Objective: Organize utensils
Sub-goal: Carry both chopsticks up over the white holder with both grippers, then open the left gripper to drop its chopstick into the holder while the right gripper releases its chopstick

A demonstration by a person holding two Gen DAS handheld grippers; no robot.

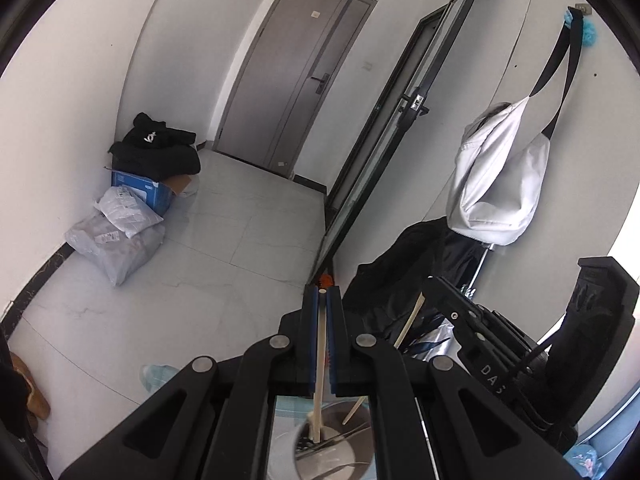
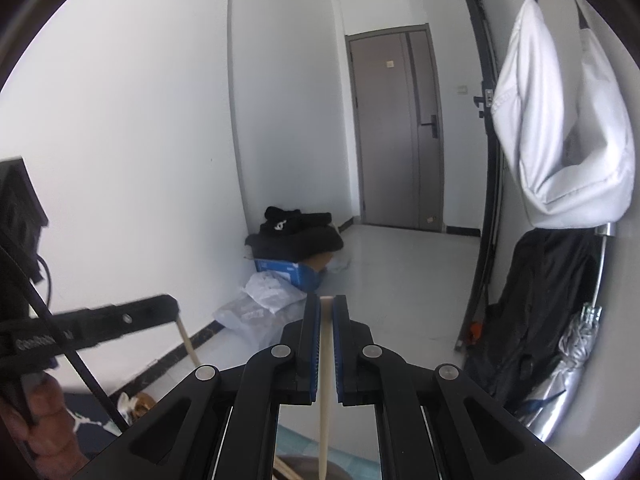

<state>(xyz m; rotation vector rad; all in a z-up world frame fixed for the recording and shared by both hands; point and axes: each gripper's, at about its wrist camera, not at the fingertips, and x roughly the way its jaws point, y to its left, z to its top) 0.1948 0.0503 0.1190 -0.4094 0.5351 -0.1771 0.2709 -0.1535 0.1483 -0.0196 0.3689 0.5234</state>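
My left gripper (image 1: 322, 290) is shut on a pale wooden chopstick (image 1: 320, 360) that hangs down between its blue pads into a round metal holder (image 1: 332, 452) below. My right gripper (image 2: 326, 300) is shut on a second pale chopstick (image 2: 325, 392), which points down toward the rim of a container at the bottom edge. The right gripper also shows in the left wrist view (image 1: 460, 312) with its chopstick (image 1: 408, 326). The left gripper shows in the right wrist view (image 2: 120, 318) with its chopstick end (image 2: 188, 344).
A hallway lies ahead with a grey door (image 1: 296, 80), a glass door leaf (image 1: 380, 140), a white bag (image 1: 500, 176) hanging on the wall over dark clothes, and a pile of parcels and a blue box (image 1: 136, 196) on the tiled floor.
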